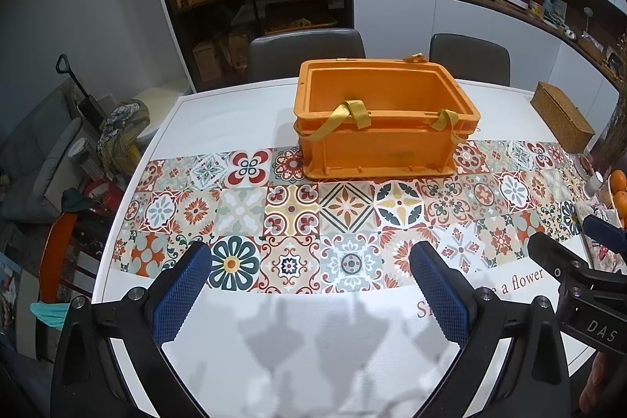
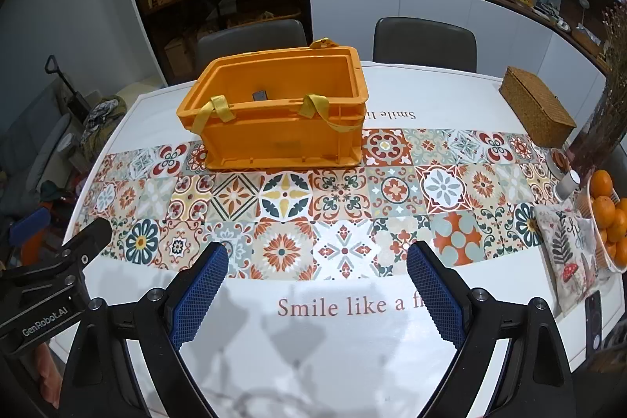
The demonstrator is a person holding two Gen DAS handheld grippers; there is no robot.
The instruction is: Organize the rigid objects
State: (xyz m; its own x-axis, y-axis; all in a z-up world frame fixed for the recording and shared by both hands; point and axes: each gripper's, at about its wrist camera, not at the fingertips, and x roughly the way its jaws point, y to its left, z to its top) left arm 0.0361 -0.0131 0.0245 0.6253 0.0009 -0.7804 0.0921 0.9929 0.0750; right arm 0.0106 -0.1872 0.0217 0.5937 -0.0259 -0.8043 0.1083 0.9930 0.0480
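Only the right wrist view shows a dark item (image 2: pixel 260 95) inside the orange crate (image 2: pixel 274 140); both tools (image 1: pixel 309 285) (image 2: pixel 317 285) gape empty.

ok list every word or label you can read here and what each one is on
"Smile like a f": tablecloth, near edge, cut off by the right gripper.
"Smile li": tablecloth, far side beyond the orange crate, upside down.
"a flower": tablecloth, left wrist view.
"GenRobot.AI": left gripper body.
"DAS": right gripper body, left wrist view.
Shelf boxes and jars: too small to read.
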